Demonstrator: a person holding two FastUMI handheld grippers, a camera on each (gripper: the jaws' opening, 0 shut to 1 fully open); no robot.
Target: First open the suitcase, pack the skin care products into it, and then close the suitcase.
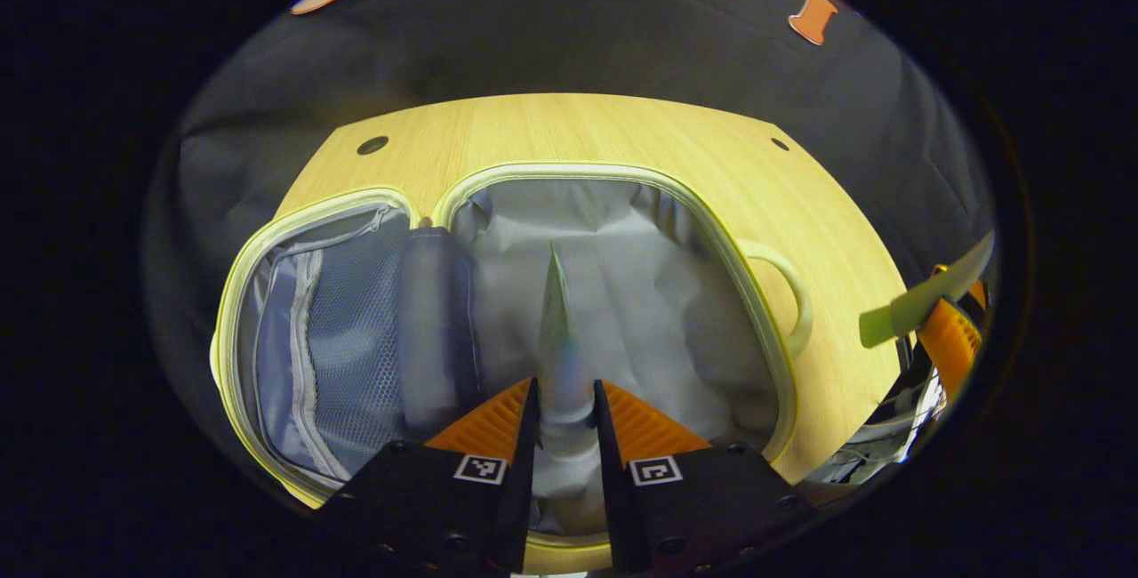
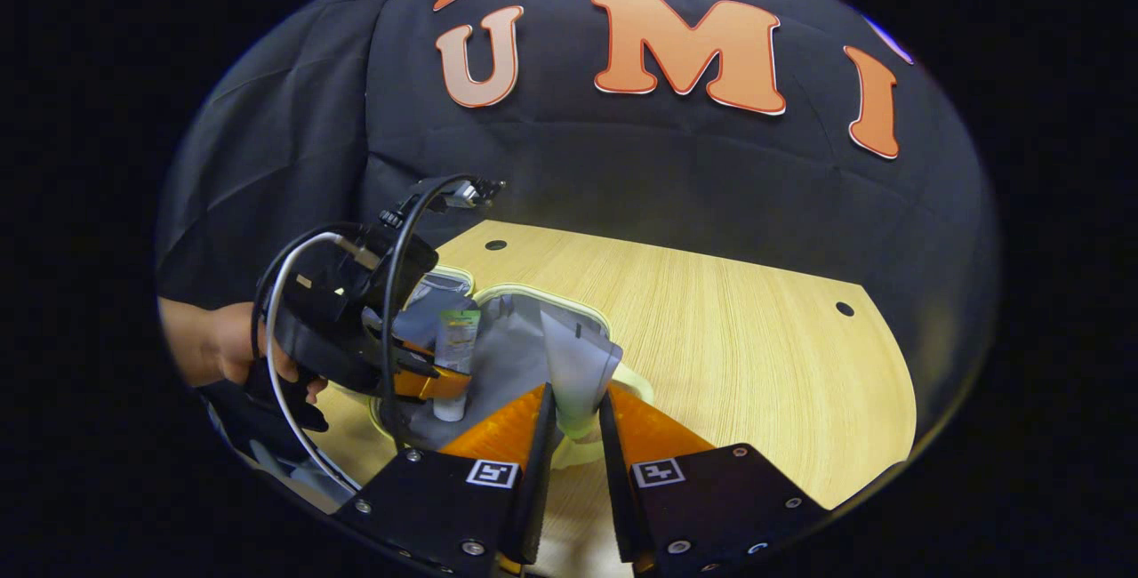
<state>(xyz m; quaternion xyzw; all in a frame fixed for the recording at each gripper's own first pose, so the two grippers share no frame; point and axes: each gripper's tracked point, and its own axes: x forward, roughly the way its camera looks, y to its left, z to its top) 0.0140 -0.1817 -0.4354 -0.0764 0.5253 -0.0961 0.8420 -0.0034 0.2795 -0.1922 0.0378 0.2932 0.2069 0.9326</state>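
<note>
Left gripper view, left gripper (image 1: 565,400) level over open suitcase (image 1: 765,329), both jaws clamping tubes.

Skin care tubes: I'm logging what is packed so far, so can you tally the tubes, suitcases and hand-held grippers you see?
Skin care tubes: 2, one in the left hand-held gripper above the open case, one in the right hand-held gripper.
Suitcases: 1, lying open.
Hand-held grippers: 2.
Total: 5.

Left gripper view: close above the open suitcase (image 1: 622,293), facing down-forward past its fingers. Right gripper view: lower, beside it, facing across the table (image 2: 756,356). Shared: suitcase, tabletop, booth wall.
</note>
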